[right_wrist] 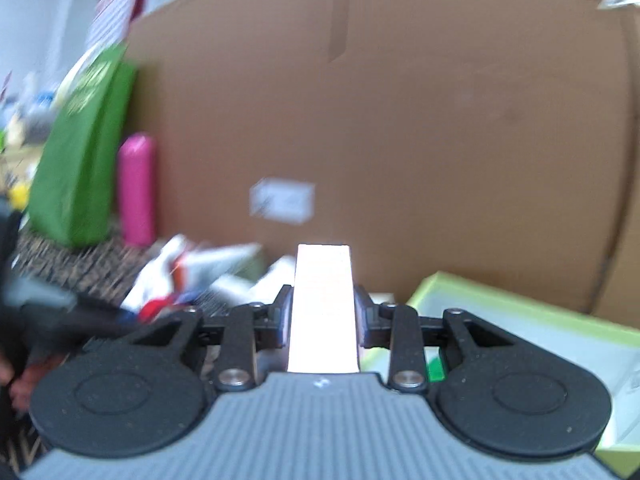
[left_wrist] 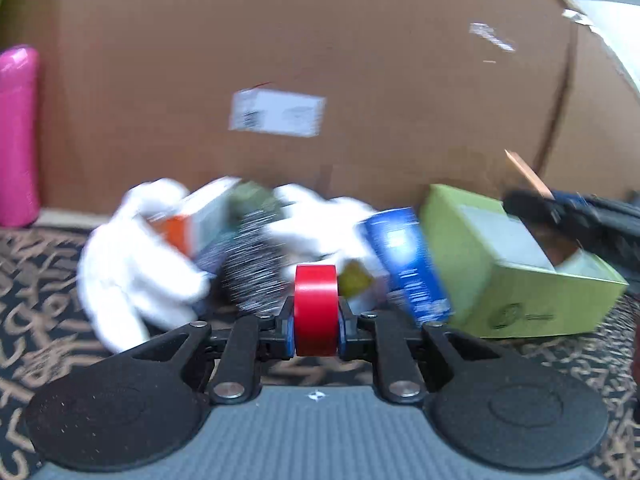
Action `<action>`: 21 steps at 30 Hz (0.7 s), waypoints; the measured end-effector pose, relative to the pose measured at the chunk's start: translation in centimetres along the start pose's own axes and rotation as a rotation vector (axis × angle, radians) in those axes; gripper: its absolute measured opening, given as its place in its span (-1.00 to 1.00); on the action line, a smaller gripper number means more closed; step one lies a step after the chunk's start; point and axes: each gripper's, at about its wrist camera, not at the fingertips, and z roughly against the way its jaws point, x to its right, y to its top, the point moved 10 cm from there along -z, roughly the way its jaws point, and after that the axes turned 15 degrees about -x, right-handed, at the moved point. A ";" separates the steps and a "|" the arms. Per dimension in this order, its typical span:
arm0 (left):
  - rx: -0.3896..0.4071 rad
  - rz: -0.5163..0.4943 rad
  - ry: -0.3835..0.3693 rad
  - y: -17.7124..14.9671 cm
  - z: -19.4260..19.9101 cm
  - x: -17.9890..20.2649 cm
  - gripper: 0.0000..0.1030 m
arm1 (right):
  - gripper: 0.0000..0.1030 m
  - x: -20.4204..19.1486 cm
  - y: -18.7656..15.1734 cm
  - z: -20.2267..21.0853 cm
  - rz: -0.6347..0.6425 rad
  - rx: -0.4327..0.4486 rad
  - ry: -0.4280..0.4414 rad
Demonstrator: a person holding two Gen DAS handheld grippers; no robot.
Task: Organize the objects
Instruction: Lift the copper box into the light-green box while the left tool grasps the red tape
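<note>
- The left gripper has its jaws clenched on a red tape roll, held clear of the clutter left of the green box.
- The right gripper grips a white block (overexposed, hard to identify) near that box.
- Step in hand looks like carrying; next, each item needs lowering into the box.

A big brown cardboard box fills most of the background in both views, with a white label on its side. The floor is a dark carpet with a tan pattern. Left of the box stands a pink cylinder, and beside it a green bag. Further left, a pale wall and blurred clutter are visible. The light is even and soft.
</note>
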 end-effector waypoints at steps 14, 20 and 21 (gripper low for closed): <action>-0.047 -0.208 -0.116 7.4 -5.3 16.4 -0.64 | -0.42 17.8 -5.3 2.2 -0.359 0.007 -0.404; -0.126 -0.215 -0.088 8.0 -9.7 19.4 -0.64 | -0.42 18.9 -6.6 0.8 -0.364 -0.051 -0.447; -0.138 -0.213 -0.083 8.1 -10.4 19.7 -0.64 | -0.42 19.1 -7.1 0.6 -0.367 -0.061 -0.445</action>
